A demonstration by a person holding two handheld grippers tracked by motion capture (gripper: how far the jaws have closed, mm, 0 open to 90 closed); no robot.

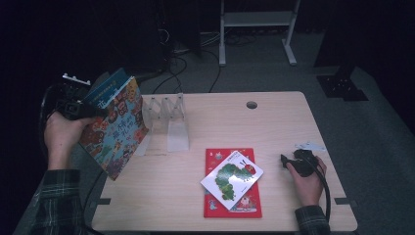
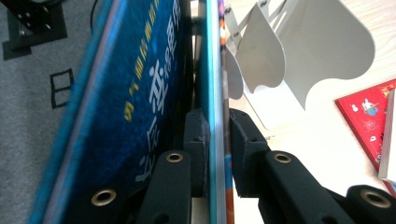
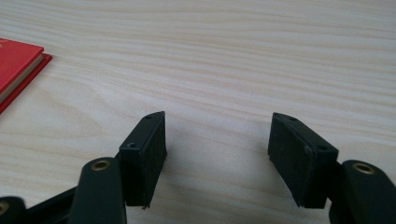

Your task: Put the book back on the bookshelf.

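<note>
1. The left gripper [image 1: 78,108] is clamped on a thin colourful book [image 1: 115,128], lifted off the table's [image 1: 274,122] left edge and tilted — a blue book [image 1: 105,87] sits against its back.
2. In the left gripper view both pads [image 2: 245,154] press the colourful book's cover edge [image 2: 215,93].
3. A white rack [image 1: 169,120] stands just beside it.
4. The right gripper [image 1: 288,160] rests on the table with jaws wide apart — nothing between them.
5. A caterpillar book [image 1: 232,178] lies on a red book [image 1: 215,208].

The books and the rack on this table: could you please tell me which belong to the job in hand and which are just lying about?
In the job:
- left gripper, shut on two books
- white book rack, close beside them

Lying about:
- red book flat on the table
- caterpillar book on top of it
- right gripper, open, holding nothing
</note>
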